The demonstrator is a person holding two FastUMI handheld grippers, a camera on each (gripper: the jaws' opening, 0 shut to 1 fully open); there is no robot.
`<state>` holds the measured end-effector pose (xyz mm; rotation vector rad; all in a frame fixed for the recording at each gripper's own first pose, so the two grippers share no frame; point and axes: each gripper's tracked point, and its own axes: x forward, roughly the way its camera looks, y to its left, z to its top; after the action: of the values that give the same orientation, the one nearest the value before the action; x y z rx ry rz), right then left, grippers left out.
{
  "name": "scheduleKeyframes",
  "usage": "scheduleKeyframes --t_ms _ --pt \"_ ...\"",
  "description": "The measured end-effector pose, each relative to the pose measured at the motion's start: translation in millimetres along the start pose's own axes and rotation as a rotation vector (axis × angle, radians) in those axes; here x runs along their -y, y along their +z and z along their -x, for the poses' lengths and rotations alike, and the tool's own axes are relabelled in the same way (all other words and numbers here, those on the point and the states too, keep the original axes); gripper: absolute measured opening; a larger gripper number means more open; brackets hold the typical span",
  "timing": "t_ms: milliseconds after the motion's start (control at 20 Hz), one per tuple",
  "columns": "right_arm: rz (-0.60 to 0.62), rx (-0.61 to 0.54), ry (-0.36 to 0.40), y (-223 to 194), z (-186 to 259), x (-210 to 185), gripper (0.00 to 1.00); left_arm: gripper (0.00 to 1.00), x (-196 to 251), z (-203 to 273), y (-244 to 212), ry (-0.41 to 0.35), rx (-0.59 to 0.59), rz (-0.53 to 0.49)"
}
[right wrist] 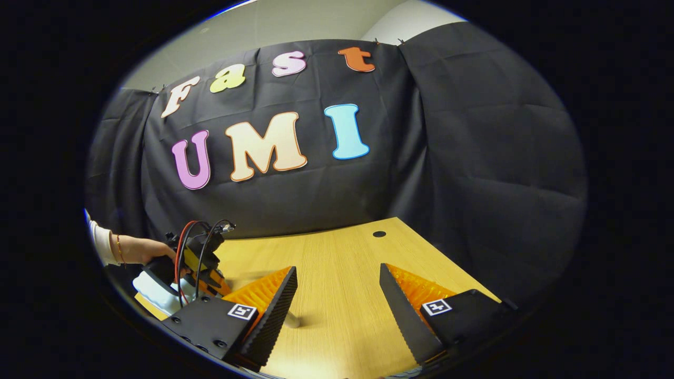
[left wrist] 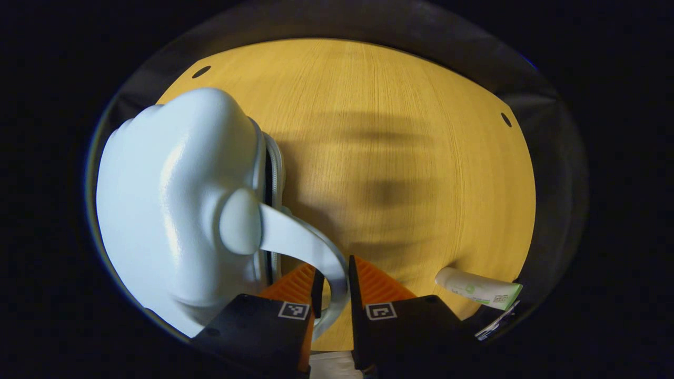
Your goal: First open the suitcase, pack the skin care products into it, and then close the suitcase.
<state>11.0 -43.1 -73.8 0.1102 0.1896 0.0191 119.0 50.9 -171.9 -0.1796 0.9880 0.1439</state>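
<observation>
While clamped on the curved handle (left wrist: 310,252) of the pale suitcase (left wrist: 174,210), left gripper (left wrist: 333,276) at risk of slipping: strap thin and smooth, fingers pinching it close to their tips, so a pull off-axis likely to slide it free or drag the closed case across the table (left wrist: 400,158). Skin care tube (left wrist: 476,288) lying near the table's edge, just beside that gripper, liable to be knocked off. Left gripper view: zip seam, handle, tube. Right gripper view: right gripper (right wrist: 337,300) spread wide and empty above bare wood, plus a hand (right wrist: 150,251) holding the other gripper over the case.
</observation>
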Motion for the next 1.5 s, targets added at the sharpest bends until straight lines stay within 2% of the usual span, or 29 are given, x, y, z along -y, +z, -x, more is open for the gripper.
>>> scheduleKeyframes --t_ms 50,100,250,450,500,550,900,1250,1300,1500 --pt "0.0 -0.002 0.002 0 0 -1 0.98 0.22 1 0 1 0.002 0.001 -0.011" --pt "0.002 -0.002 0.005 0 0 -3 0.98 0.15 2 1 0 -0.003 0.0 -0.029" --pt "0.014 -0.001 0.009 -1 -1 -5 0.98 0.12 6 5 1 -0.059 0.023 -0.05" --pt "0.011 -0.008 0.019 -3 -3 -11 0.98 0.13 11 16 2 -0.073 0.028 -0.064" --pt "0.011 -0.006 0.021 -2 -3 -13 0.94 0.11 13 21 2 -0.089 0.02 -0.058" --pt "0.012 -0.006 0.024 -3 -3 -15 0.98 0.11 14 27 3 -0.104 0.016 -0.058" --pt "-0.007 -0.008 0.047 -7 -5 -34 0.98 0.11 11 82 6 -0.176 0.049 -0.064" --pt "-0.033 -0.006 0.078 -14 -5 -65 0.98 0.11 -36 182 15 -0.241 0.134 -0.037" --pt "-0.031 -0.005 0.079 -14 -5 -69 0.94 0.11 -46 193 17 -0.248 0.147 -0.025" --pt "-0.018 -0.001 0.087 -14 -1 -86 0.94 0.11 -85 230 22 -0.261 0.202 0.0"
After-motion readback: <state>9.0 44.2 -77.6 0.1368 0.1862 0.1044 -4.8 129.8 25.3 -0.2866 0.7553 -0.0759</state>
